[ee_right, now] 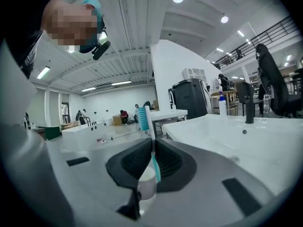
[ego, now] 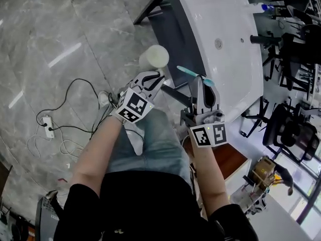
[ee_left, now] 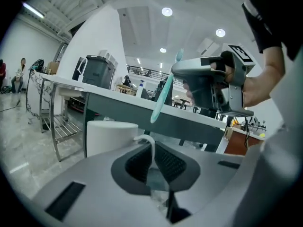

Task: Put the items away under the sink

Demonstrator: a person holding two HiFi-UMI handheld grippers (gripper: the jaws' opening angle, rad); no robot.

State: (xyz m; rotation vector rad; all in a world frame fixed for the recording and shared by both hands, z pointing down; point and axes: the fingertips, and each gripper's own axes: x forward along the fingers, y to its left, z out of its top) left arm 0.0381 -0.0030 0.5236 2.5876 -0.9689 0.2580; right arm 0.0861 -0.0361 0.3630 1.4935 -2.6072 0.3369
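**Cup and toothbrush held off the sink's long edge**

Grey marble floor [ego: 60,44] fills the left of the head view, and a long white sink [ego: 210,14] runs along the right, a black faucet [ego: 261,39] at its far side.

The left hand-held gripper [ego: 153,77] is clamped on the thin handle of a white cup [ego: 154,56]. In the left gripper view the handle [ee_left: 147,143] sits pinched between the ribbed pads, with the cup's body [ee_left: 111,136] just beyond the jaws. The cup hangs in the air over the floor, near the sink's long edge but apart from it.

The right hand-held gripper [ego: 200,80] is closed on a teal and white toothbrush [ego: 189,73]. In the right gripper view its stem [ee_right: 154,162] stands nearly upright between the pads, bristle head [ee_right: 143,118] uppermost. From above, the brush lies across the sink's rim, one end over the dark frame [ego: 168,34] beneath the basin.

The two grippers are close together, the cup to the left of the brush.

Bare floor lies beyond and to the left of the cup. Farther left, a power strip [ego: 48,126] and loose cables [ego: 83,84] lie on the floor. Right of the sink stand black chairs [ego: 281,129].
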